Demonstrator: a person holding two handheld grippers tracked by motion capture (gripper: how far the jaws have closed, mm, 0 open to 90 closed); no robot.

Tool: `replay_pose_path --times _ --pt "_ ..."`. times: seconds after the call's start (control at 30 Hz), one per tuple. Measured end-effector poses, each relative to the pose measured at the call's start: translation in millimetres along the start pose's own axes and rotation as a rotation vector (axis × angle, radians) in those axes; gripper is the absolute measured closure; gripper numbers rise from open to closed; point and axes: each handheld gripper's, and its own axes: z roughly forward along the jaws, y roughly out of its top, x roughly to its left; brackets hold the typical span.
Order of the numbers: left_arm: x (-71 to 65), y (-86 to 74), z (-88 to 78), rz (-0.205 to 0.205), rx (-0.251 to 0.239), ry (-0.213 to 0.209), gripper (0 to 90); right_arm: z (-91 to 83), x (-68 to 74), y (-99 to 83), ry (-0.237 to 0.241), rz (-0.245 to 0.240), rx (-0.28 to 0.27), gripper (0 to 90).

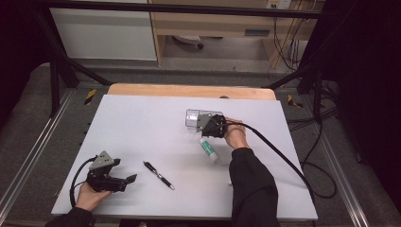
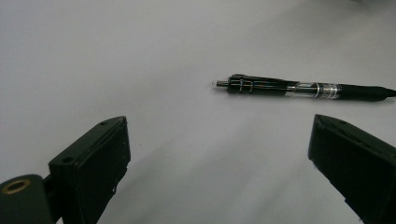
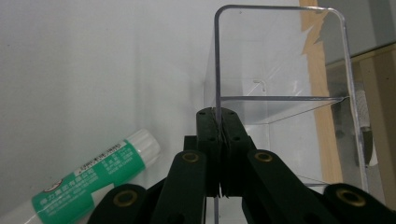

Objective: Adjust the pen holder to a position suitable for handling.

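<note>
White desk [image 1: 142, 123] under me: my right tool [image 3: 219, 122] is clamped on the clear box [image 3: 280, 70] wall, glue stick [image 3: 93, 179] beside it, while my left tool [image 2: 219, 158] gapes before the pen [image 2: 303, 88].

My right gripper [image 1: 213, 124] pinches the clear plastic box's [image 1: 195, 118] wall; the green-and-white glue stick [image 1: 208, 148] lies just beside it, the black pen [image 1: 158, 175] before my left gripper [image 1: 126, 181].

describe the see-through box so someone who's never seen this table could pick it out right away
On the pale grey table top, look toward the far right, where the right gripper is shut on one wall. The clear plastic box lies just above a green-and-white glue stick. It alone is transparent, unlike the black pen.
</note>
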Motion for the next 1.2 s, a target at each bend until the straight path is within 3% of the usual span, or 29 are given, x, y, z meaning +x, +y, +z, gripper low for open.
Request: replay_pose_path --times 0.17,0.33,0.67,0.9,1.2 --pt "-0.2 0.1 0.3 0.0 0.001 0.0 5.5 -5.9 1.3 3.0 -0.003 -0.013 -0.01 89.2" --pt "-0.4 0.0 0.4 0.0 0.002 0.0 5.5 -12.3 5.7 17.3 -0.004 -0.016 -0.028 89.1" --pt "-1.0 0.1 0.6 0.004 0.004 -0.001 5.5 -5.3 18.5 31.7 0.017 -0.008 -0.032 89.0" --pt "-0.8 0.0 0.2 0.002 0.004 -0.002 5.5 0.4 21.7 34.2 0.031 0.006 -0.026 89.0" --pt "-1.1 0.1 0.5 0.004 0.005 -0.001 5.5 -3.7 24.3 34.5 0.052 -0.026 -0.018 89.0"
